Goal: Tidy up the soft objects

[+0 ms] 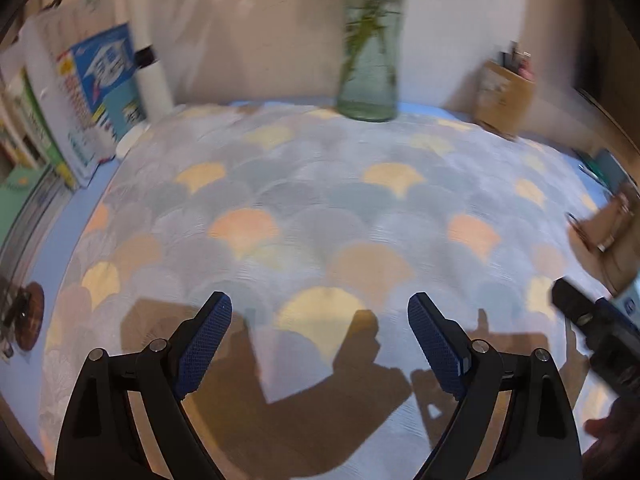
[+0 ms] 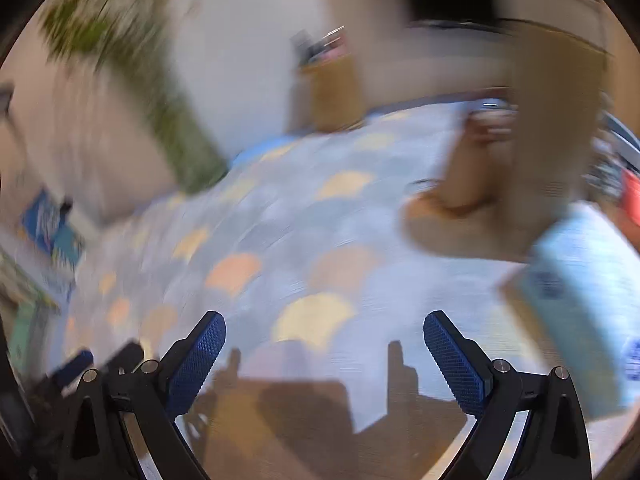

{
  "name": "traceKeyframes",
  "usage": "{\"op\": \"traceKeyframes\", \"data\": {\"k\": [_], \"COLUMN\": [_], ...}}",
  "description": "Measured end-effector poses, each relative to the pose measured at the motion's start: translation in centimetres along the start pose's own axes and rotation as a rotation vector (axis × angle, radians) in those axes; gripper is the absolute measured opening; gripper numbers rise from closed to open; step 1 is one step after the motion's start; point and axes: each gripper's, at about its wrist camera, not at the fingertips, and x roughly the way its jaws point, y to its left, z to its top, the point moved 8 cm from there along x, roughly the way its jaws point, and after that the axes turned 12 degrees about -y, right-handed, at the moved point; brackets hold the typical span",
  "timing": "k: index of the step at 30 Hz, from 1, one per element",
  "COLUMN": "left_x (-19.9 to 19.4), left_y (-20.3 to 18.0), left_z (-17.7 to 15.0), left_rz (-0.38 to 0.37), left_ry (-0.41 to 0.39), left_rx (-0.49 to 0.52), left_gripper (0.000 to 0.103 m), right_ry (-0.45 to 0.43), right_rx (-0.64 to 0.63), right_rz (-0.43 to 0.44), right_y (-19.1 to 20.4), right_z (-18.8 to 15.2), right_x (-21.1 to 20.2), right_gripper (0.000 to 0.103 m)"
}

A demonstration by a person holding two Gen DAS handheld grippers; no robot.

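Observation:
A cloth with a scallop pattern in grey, blue, yellow and orange covers the table. My left gripper hangs open over it with nothing between its blue pads. The right gripper is open too and also holds nothing. A light blue soft pack lies just right of the right gripper. Behind it sits a brown item, too blurred to name; it also shows at the right edge in the left wrist view, brown item. The right gripper reaches in from the right in that view.
At the back stand a glass vase with green stems and a cardboard pen holder. Printed packs and a white cylinder line the left side. A hand shows at the lower right. The right wrist view is heavily blurred.

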Motion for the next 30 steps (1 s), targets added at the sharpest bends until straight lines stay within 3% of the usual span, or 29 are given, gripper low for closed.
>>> {"op": "traceKeyframes", "data": {"k": [5, 6, 8, 13, 30], "left_x": [2.7, 3.2, 3.5, 3.7, 3.7], "left_y": [3.2, 3.7, 3.2, 3.4, 3.5], "left_z": [-0.6, -0.9, -0.8, -0.8, -0.8], "left_rz": [0.044, 0.04, 0.028, 0.085, 0.083], "left_ry": [0.015, 0.016, 0.003, 0.003, 0.002], "left_rx": [-0.126, -0.162, -0.145, -0.176, -0.178], "left_gripper": [0.089, 0.094, 0.102, 0.102, 0.102], "right_ry": [0.043, 0.052, 0.09, 0.058, 0.059], "right_rx": [-0.116, -0.126, -0.13, -0.15, -0.144], "right_rz": [-0.066, -0.077, -0.089, -0.184, -0.188], "right_y": [3.9, 4.1, 4.4, 4.7, 4.7], "right_z": [-1.6, -1.8, -2.5, -2.3, -2.2], "right_x": [4.3, 4.9, 6.5, 7.2, 7.1], "right_gripper": [0.099, 0.1, 0.103, 0.103, 0.103]}}
